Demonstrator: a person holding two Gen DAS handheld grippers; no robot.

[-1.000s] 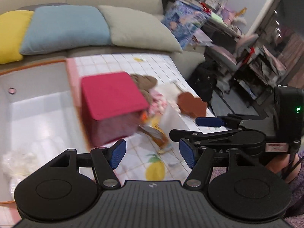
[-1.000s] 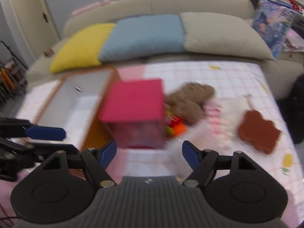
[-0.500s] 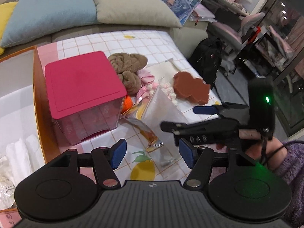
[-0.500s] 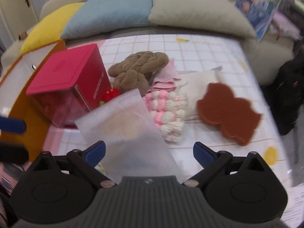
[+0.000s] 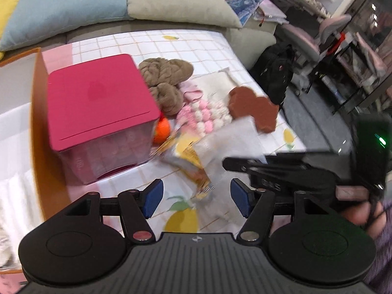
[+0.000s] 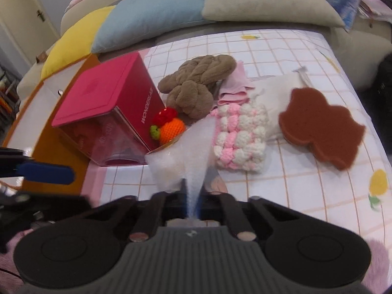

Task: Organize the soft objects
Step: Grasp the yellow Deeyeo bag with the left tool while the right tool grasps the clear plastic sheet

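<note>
My right gripper (image 6: 193,207) is shut on a frosted plastic bag (image 6: 182,156), which stands up between its fingers; the bag also shows in the left wrist view (image 5: 230,144). My left gripper (image 5: 194,196) is open and empty above the tablecloth, just left of the right gripper (image 5: 269,164). Soft items lie behind the bag: a brown knotted plush (image 6: 196,85), a pink-and-white knit piece (image 6: 238,137), a brown flower-shaped pad (image 6: 321,127), a pink cloth (image 6: 235,85), a white pouch (image 6: 276,88) and small crochet fruits (image 6: 169,125).
A pink-lidded clear box (image 6: 107,112) stands left of the pile. An orange-rimmed white bin (image 5: 17,147) lies further left. A sofa with yellow, blue and beige cushions (image 6: 152,12) runs behind the table. A black backpack (image 5: 276,73) sits right of the table.
My right gripper has shut on the frosted bag, which it was open around half a second ago. Both grippers moved in closer to the pile.
</note>
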